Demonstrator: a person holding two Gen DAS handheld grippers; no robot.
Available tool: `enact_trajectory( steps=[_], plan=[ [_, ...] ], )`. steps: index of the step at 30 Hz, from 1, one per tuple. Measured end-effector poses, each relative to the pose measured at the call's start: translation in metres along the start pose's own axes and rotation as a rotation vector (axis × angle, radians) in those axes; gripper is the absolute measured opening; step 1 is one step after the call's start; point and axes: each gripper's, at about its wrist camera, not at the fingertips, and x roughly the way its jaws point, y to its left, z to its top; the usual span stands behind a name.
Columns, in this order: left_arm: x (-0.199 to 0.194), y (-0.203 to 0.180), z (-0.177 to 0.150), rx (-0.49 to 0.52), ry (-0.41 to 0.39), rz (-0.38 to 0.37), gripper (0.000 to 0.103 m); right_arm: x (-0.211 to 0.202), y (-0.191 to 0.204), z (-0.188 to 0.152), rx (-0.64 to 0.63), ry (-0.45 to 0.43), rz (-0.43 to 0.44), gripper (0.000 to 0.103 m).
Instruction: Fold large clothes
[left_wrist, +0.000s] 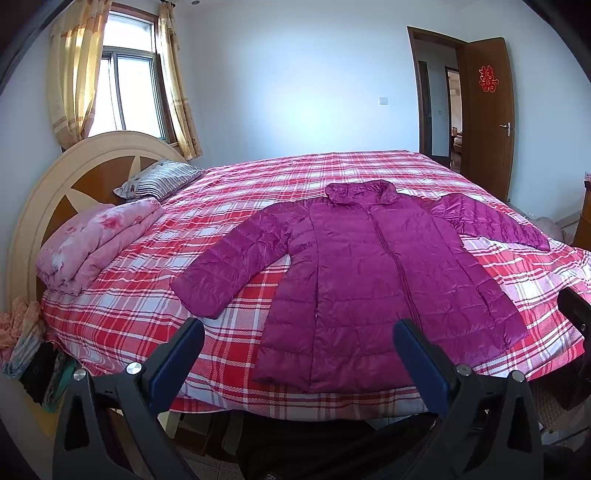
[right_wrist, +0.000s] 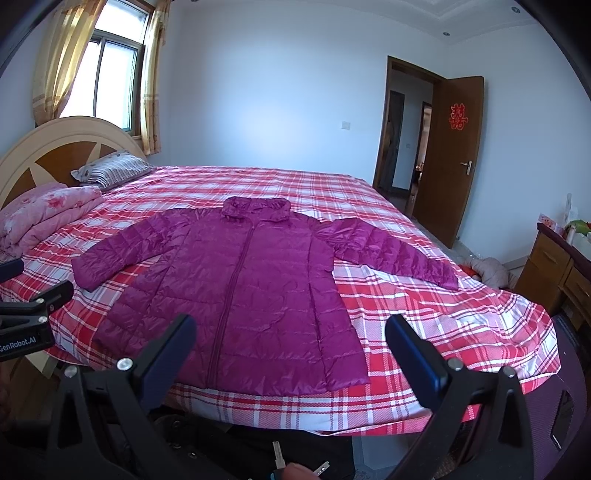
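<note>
A bedroom bed with a red-and-white plaid cover (left_wrist: 314, 184) carries the shiny magenta quilted jacket (left_wrist: 369, 273) spread front-up, collar toward 12 o'clock, sleeves splayed, apparently laid ready for folding. Left tongs (left_wrist: 299, 354) and right tongs (right_wrist: 291, 350) hover apart, empty, near its hem.

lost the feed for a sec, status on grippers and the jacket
Left gripper open, empty. Right gripper open, empty. Purple jacket flat on the bed, zipped, sleeves spread, unfolded. Nothing lying on it.
</note>
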Motion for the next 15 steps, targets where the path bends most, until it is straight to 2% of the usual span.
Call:
enact_trajectory(
  steps=[15],
  plan=[
    [0.001,-0.0004,-0.0008,-0.002,0.003,0.001,0.102,0.0002,0.0003,0.0005,0.001,0.001,0.0,0.103]
  ],
)
